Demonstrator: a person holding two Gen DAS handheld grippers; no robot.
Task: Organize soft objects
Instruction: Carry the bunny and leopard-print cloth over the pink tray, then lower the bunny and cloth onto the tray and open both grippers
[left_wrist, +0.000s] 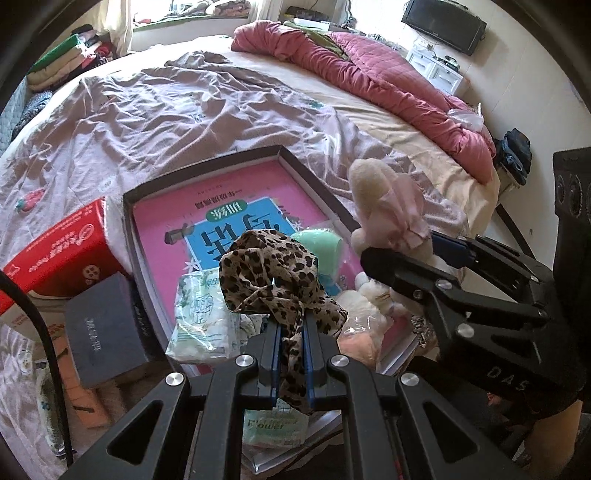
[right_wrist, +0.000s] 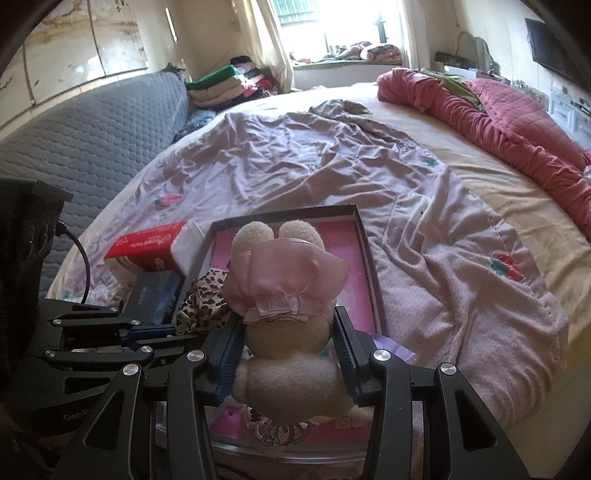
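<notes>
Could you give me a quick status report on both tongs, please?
Left tongs shut on leopard scarf. Right tongs shut on plush toy. Both held over the tray on the bed. Nothing blocking.

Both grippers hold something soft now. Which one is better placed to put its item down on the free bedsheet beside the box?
Probably the right. The right gripper holds the plush toy near the box's right edge, next to open bedsheet. The left gripper, clamping the leopard scarf, has boxes on its left.

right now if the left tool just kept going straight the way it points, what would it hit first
Probably the pink book lying in the dark tray, though depth is hard to judge. The left tool is shut on the leopard scarf, which leads the way, with the mint cup just beside that line.
</notes>
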